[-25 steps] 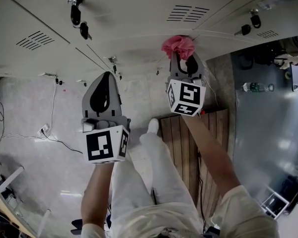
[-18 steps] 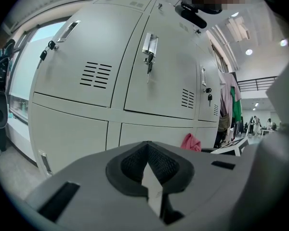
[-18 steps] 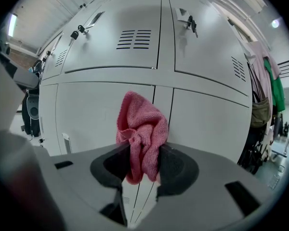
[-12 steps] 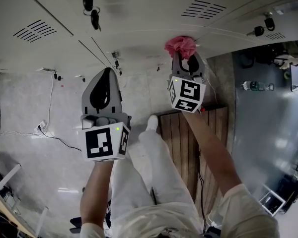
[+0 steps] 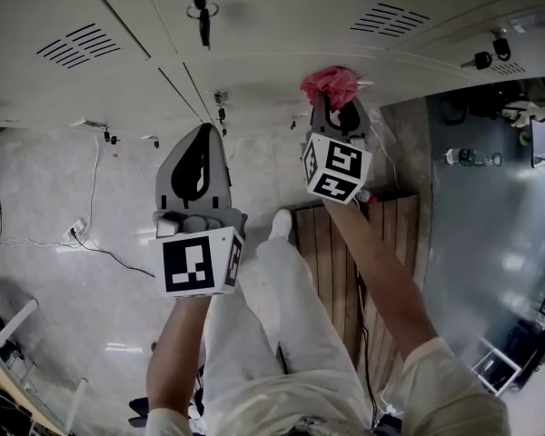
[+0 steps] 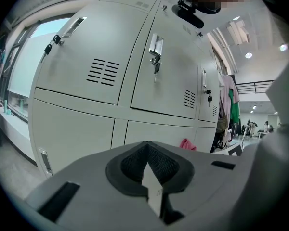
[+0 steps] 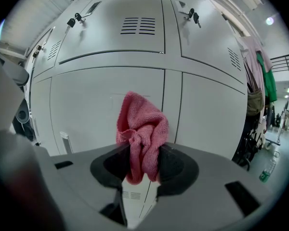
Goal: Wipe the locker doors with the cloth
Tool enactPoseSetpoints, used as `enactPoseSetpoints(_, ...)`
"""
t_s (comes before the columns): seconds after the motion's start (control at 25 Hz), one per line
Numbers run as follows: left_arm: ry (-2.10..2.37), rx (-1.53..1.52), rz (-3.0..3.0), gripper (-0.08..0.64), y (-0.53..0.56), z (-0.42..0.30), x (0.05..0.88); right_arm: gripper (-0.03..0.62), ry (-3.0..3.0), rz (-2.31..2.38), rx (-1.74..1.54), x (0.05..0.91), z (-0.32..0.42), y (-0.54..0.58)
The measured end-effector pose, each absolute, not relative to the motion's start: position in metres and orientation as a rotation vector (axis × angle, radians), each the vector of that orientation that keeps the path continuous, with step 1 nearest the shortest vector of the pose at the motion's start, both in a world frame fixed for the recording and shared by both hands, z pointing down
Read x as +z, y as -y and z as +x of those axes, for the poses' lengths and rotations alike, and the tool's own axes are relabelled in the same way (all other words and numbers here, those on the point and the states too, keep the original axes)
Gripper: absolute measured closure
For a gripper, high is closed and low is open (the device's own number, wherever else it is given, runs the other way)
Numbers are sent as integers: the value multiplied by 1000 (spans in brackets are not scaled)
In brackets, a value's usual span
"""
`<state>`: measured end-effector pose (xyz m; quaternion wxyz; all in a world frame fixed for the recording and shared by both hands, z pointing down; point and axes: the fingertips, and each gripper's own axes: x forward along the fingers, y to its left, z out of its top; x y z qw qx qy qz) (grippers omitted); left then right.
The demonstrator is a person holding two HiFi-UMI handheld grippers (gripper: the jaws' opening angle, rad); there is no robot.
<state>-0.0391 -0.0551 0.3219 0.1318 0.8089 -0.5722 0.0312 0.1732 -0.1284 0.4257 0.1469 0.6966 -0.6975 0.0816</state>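
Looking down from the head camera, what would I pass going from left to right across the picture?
Cable plug on the floor → left gripper, shut and empty → the person's white shoe → right gripper clamping the pink cloth → bottle on the floor.

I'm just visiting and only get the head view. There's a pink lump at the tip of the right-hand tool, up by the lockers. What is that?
Observer: The right gripper view shows it is a pink cloth, bunched up and pinched between the jaws of the right gripper.
Operator: And the other tool, is it carrying anything?
Observer: No. In its own view, the left gripper has its jaws together with nothing between them.
Operator: Which door is the cloth facing?
Observer: A lower locker door, beside the upright strip between two doors. Whether the cloth touches it, I cannot tell.
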Motion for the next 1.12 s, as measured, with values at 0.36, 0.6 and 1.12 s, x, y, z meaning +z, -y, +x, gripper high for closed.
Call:
enactPoseSetpoints(0.36, 1651, 96, 2355, 557, 49, -52, 319, 446, 2026, 1990, 243, 423, 145, 127)
enactPoseSetpoints(0.6, 1659, 94, 2352, 557, 47, -66, 319, 448, 2054, 1963, 230, 420, 118, 127)
enactPoseSetpoints(1.12, 1700, 81, 2316, 557, 49, -97, 324, 448, 2147, 1853, 219, 420, 49, 125)
